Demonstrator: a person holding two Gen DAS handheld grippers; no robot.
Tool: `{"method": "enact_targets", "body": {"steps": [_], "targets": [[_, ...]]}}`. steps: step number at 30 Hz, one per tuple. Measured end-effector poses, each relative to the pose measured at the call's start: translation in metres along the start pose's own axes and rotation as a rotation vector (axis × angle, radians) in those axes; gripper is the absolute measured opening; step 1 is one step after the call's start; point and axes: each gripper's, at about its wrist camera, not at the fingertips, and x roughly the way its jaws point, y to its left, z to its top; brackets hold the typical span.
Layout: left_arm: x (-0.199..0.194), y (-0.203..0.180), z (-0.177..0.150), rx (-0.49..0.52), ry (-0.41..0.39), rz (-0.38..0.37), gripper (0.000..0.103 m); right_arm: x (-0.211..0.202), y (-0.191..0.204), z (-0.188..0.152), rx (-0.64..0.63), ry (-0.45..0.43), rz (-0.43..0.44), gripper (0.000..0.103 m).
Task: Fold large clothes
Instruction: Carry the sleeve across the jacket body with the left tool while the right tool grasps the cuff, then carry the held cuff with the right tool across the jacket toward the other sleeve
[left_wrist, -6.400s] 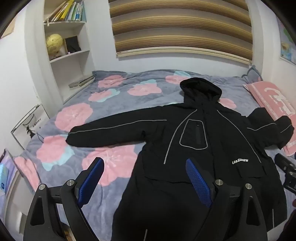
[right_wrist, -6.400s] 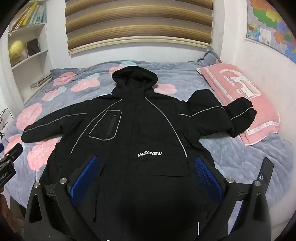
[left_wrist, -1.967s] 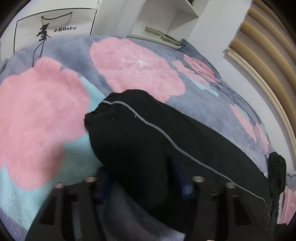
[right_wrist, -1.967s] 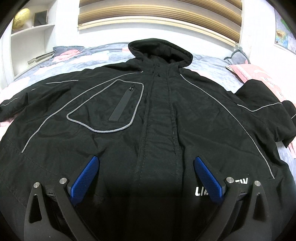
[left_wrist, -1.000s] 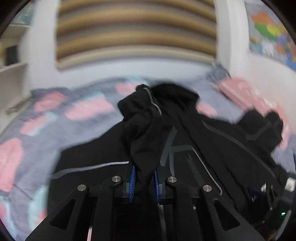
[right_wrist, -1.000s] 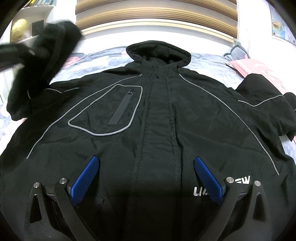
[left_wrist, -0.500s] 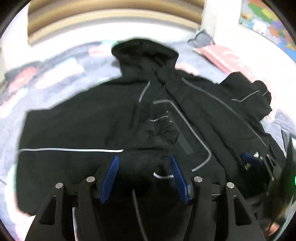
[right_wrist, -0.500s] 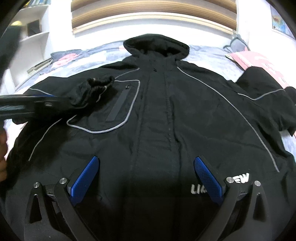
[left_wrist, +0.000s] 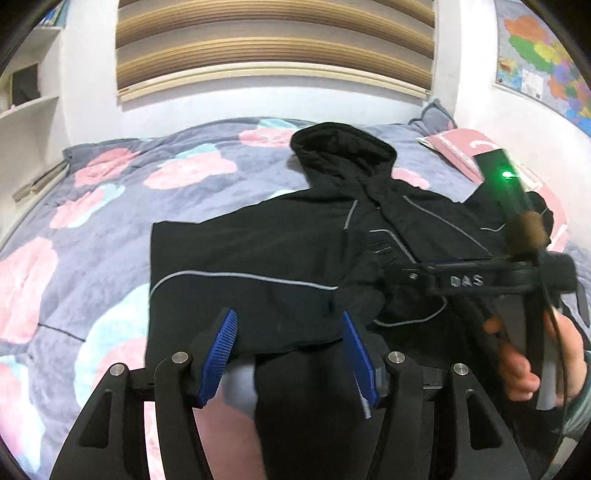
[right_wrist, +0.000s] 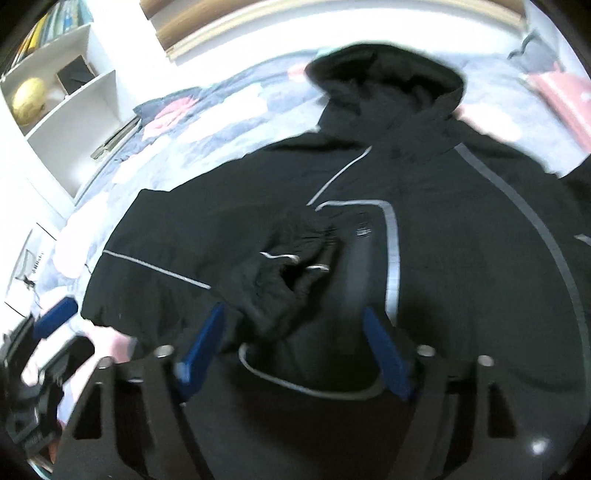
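Note:
A black hooded jacket (left_wrist: 295, 251) lies face up on the bed. One sleeve (left_wrist: 240, 266) is folded across its chest, and the crumpled cuff (right_wrist: 284, 266) rests by the chest pocket. My left gripper (left_wrist: 290, 354) is open over the jacket's side edge, its pads clear of the cloth. My right gripper (right_wrist: 293, 350) hovers just short of the cuff with its jaws closing; the cuff's bunched cloth lies in front of the blue pads, and they do not press on it. The right wrist view is blurred. The other sleeve (left_wrist: 480, 206) lies bunched at the far right.
A grey blanket with pink flowers (left_wrist: 147, 177) covers the bed. A pink pillow (left_wrist: 465, 147) lies at the head on the right. White shelves (right_wrist: 74, 110) stand along the left wall. A hand (left_wrist: 535, 362) holds the right gripper's black body (left_wrist: 480, 280).
The left gripper has let go of the sleeve, which now lies across the chest, and has pulled back. The right gripper has swung left toward the cuff and its jaws have narrowed.

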Motion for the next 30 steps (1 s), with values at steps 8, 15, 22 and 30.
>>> {"method": "enact_targets", "body": {"steps": [8,15,22,30], "targets": [[0.023,0.021,0.000,-0.097,0.050,0.035,0.060,0.029,0.011,0.006,0.014,0.018,0.068,0.044],[0.012,0.014,0.018,-0.091,0.026,0.080,0.060,-0.040,0.008,0.020,-0.036,-0.146,0.092,0.029],[-0.007,-0.028,0.053,-0.030,-0.049,0.056,0.060,-0.123,-0.047,0.041,-0.016,-0.270,0.026,0.029],[0.016,-0.075,0.084,-0.048,-0.013,-0.114,0.060,-0.184,-0.145,0.049,0.033,-0.345,-0.125,0.029]]}}
